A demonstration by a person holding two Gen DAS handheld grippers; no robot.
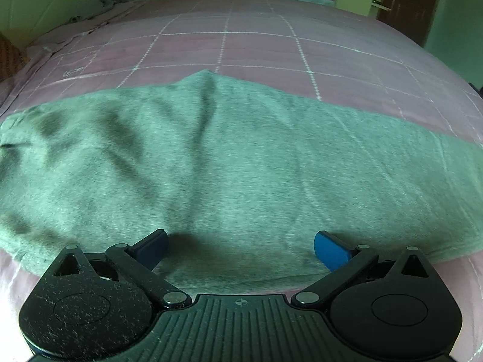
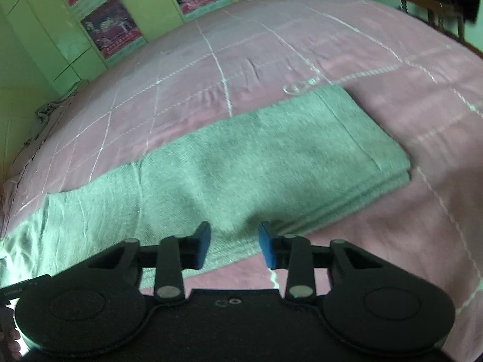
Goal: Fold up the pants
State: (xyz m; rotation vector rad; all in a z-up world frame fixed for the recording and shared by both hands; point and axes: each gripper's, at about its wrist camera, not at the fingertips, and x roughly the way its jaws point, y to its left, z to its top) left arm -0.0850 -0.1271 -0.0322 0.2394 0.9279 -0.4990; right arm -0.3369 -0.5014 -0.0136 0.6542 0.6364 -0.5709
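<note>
Both grippers hover over the pants (image 1: 241, 163), holding nothing. Left gripper (image 1: 241, 249) gapes wide; right gripper (image 2: 234, 244) stands partly apart near the bed's (image 2: 302, 45) front edge.

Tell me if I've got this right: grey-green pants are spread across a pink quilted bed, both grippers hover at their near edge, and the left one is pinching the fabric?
Not quite. The left gripper pinches nothing: the left wrist view shows its jaws spread wide with the pants lying flat beyond them. The rest stands: pink bed, right gripper at the near edge.
</note>
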